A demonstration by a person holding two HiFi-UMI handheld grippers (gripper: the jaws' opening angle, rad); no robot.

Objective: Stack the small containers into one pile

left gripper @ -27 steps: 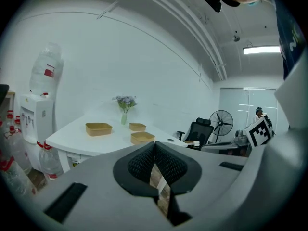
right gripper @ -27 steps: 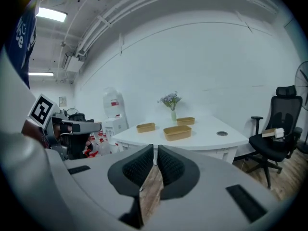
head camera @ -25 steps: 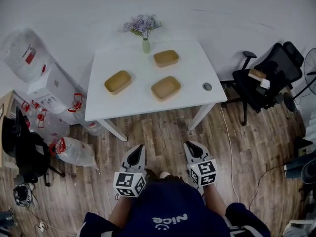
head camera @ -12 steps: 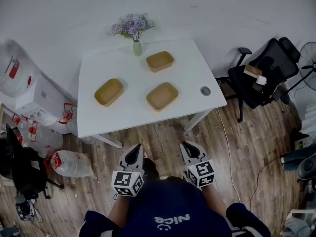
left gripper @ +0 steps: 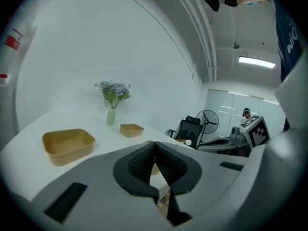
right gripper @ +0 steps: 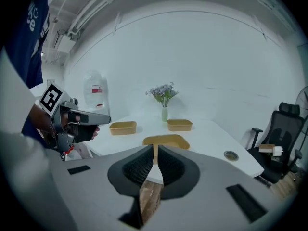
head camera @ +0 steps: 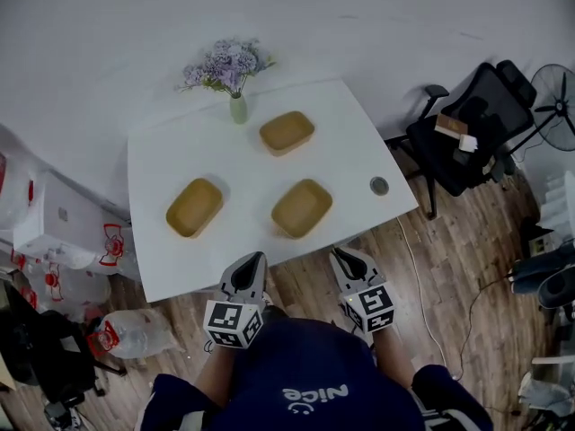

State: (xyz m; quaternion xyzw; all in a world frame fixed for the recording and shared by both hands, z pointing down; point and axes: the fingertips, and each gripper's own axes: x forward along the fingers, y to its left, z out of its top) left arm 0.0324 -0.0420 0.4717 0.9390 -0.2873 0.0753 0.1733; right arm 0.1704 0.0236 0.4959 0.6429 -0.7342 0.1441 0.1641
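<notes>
Three containers (head camera: 194, 207) (head camera: 302, 208) (head camera: 287, 132) apart, one vase (head camera: 238, 109) — left gripper (head camera: 255, 260), right gripper (head camera: 342, 255): jaws clenched, empty

This looks like an office. Ahead of the left gripper (head camera: 254, 260) and the right gripper (head camera: 341, 256) stands a plain white table (head camera: 171, 259), pushed up to a bare white wall (head camera: 359, 25), with a vase of flowers (head camera: 237, 106) at its far edge. Off to the right of the right gripper sits a black swivel chair (head camera: 467, 133) with armrests, and a standing fan (head camera: 555, 106) is beyond it on the wood-plank floor (head camera: 467, 268). Left of the left gripper lie big water-cooler bottles (head camera: 135, 330) (the sort an office dispenser takes). A strip light (left gripper: 256, 61) hangs from the ceiling above.
</notes>
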